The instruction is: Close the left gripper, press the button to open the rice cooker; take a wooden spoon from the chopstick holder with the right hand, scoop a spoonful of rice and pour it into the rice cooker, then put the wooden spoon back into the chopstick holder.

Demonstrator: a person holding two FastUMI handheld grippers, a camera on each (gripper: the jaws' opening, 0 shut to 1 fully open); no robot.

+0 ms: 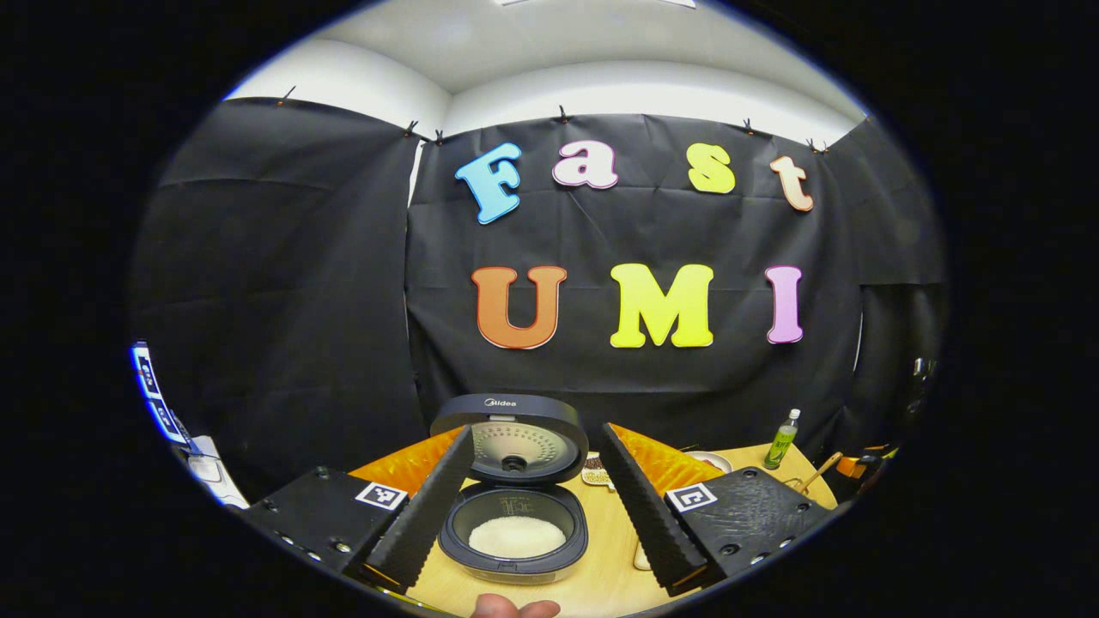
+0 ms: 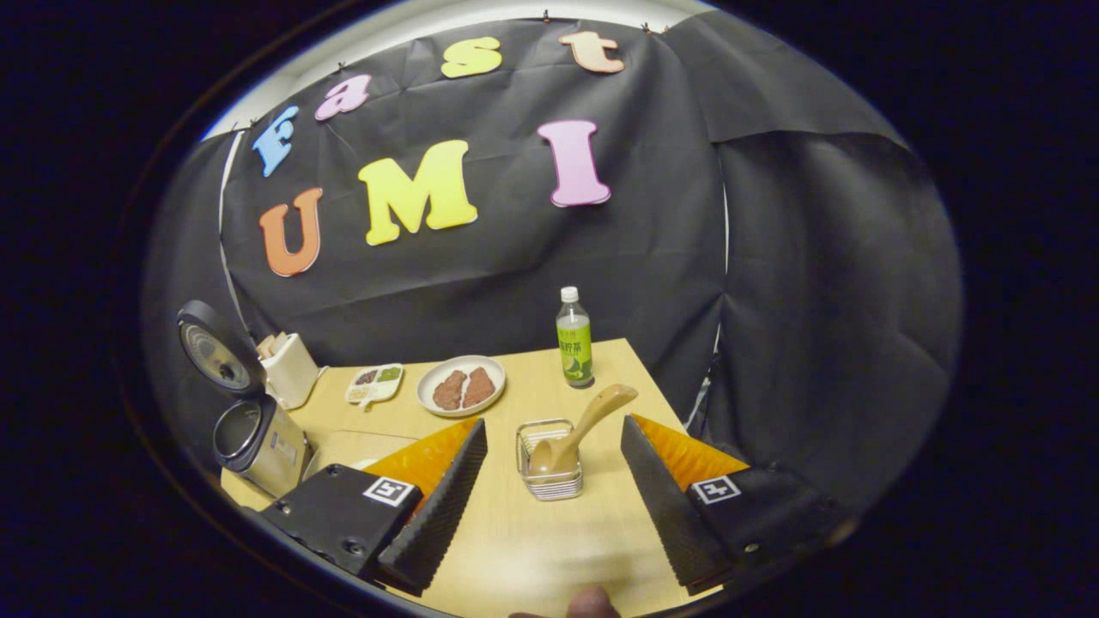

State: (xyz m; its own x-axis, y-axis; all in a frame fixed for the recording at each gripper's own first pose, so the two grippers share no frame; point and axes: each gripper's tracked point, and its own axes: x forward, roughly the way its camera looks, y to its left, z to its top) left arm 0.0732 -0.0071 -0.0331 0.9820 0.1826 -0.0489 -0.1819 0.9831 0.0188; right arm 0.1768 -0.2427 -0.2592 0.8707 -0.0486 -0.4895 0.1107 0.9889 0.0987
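Presently, wooden spoon: one; bowl end sat down inside the chopstick holder, handle leaned up and away toward the right, long axis tilted well off upright.
Chopstick holder: one; wire basket on the table, seen between the right gripper's fingers but farther off, touching neither.
Right gripper: fingers spread wide, holding nothing.
Left gripper: fingers spread wide, holding nothing; a fingertip showed at the bottom edge.
Rice cooker: one; lid stood raised at the back, pot open with white rice in the bottom; it sat between the left gripper's fingers, beyond their tips. In the right gripper view it stood at the far left of the table, well apart from the spoon.
Plate: one, bearing two brown pieces, behind the holder.
Bottle: one, green label, upright near the table's far edge.
Small tray: one, left of the plate.
White box: one, beside the cooker's lid.
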